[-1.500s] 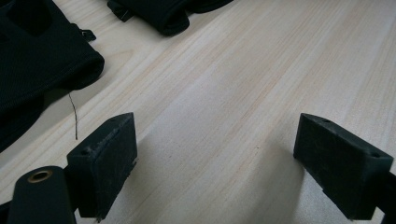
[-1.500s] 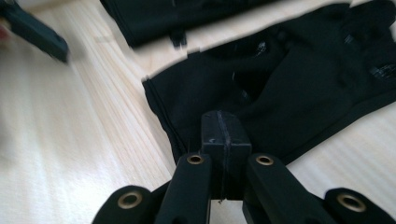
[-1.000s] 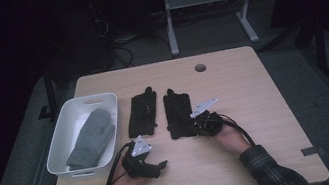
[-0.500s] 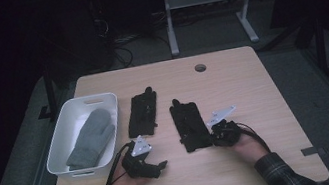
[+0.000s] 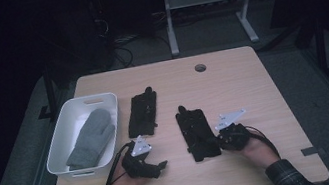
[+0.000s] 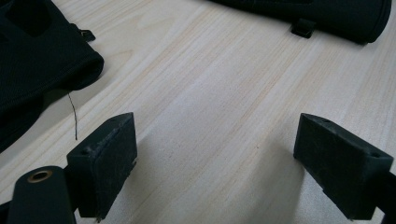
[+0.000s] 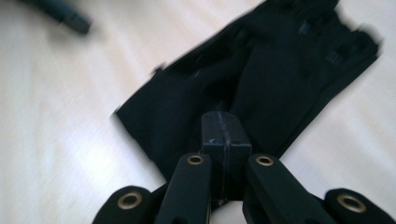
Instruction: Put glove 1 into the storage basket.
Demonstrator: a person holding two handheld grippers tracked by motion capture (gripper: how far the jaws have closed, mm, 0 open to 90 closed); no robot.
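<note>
Two black gloves lie flat on the wooden table. The far glove rests beside the bin. The near glove lies right of centre, and my right gripper is shut on its right edge; in the right gripper view the jaws meet over the dark fabric. My left gripper sits low near the front edge, open, its two pads wide apart over bare wood with nothing between them. One glove's cuff shows at the upper left of the left gripper view, the other glove's edge at the top right.
A white bin stands at the table's left side with a grey mitten inside. A round cable hole sits near the far edge. A metal stand is on the floor beyond the table.
My right gripper has pulled the near black glove to the right and toward the front edge, away from the far glove. The left gripper has stayed put.
</note>
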